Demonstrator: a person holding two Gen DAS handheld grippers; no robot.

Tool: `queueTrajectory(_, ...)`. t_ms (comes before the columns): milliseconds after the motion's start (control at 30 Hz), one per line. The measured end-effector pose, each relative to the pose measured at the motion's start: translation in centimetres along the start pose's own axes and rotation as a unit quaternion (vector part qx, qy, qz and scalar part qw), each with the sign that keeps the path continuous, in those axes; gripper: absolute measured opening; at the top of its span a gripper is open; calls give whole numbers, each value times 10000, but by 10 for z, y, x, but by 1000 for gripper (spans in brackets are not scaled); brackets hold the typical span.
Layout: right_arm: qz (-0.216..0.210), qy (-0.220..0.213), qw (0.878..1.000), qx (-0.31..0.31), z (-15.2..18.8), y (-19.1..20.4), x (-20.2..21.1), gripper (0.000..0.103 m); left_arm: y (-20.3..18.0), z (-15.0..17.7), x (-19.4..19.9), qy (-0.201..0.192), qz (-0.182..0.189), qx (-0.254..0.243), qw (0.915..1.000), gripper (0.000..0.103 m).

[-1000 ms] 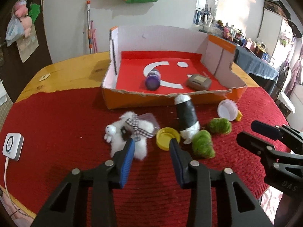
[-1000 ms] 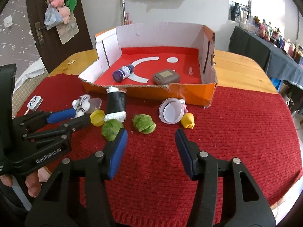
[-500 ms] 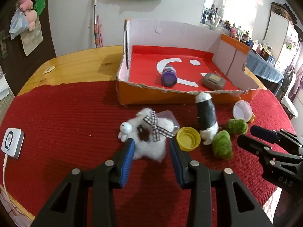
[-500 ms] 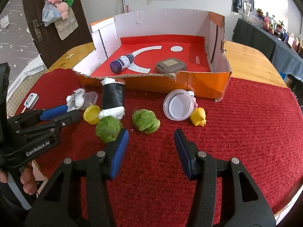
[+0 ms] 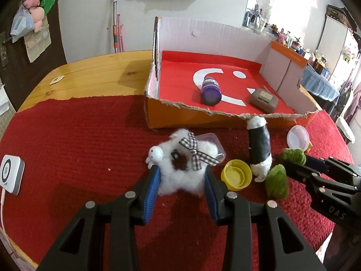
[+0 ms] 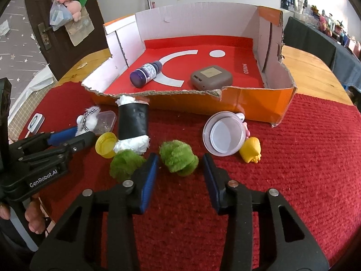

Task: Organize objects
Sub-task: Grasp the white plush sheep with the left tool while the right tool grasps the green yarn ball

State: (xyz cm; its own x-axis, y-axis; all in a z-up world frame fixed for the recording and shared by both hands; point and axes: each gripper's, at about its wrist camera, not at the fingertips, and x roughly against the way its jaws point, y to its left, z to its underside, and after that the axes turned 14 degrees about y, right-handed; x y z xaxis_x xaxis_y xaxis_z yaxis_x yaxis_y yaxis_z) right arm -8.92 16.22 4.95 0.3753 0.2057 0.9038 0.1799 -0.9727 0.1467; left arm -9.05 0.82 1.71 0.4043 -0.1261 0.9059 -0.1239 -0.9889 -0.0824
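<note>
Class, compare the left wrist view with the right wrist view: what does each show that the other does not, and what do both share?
Only the left wrist view shows the white plush toy filling the space between the open left gripper fingers. Only the right wrist view shows the yellow toy clearly, and a green pom-pom just ahead of the open right gripper. Both show the cardboard box, purple bottle, grey case and yellow cap.

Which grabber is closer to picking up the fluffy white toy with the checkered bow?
The left hand-held gripper. Its open blue fingers already sit on either side of the fluffy white toy. The right hand-held gripper is open around a green pom-pom instead, farther away.
</note>
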Motion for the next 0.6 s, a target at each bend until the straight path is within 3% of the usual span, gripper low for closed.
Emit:
queueTrajectory(300,-68,-18,10000,48,-2,3,-1,26,3,-1,1,-37,58,-3,10000,36)
queueTrajectory(433,-76,-83,9999,68,0,5,4,26,3,2,11,-158,35,-35,9999,23)
queueTrajectory(600,-96,-153,9998,105,3,8,10,26,6,5,17,-197,43,35,9998,18)
